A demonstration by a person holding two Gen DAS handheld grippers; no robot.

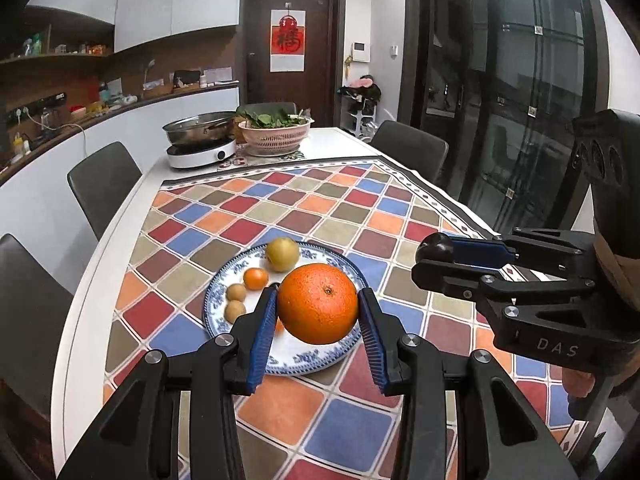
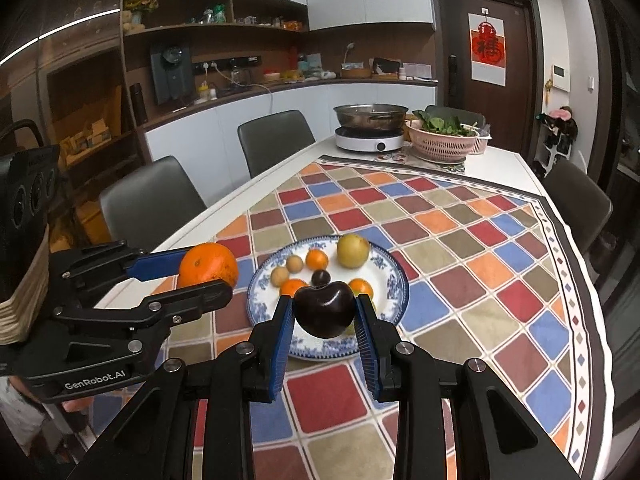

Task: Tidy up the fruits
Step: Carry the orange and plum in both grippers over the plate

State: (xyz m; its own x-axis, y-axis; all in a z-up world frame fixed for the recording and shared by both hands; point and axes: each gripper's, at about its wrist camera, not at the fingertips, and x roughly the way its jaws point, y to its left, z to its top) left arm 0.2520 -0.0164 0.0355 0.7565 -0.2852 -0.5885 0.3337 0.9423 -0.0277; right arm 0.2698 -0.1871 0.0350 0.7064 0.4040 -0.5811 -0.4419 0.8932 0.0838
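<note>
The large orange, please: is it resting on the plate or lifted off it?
Lifted off: the large orange is clamped in the left gripper, beside the plate in the right wrist view.
</note>
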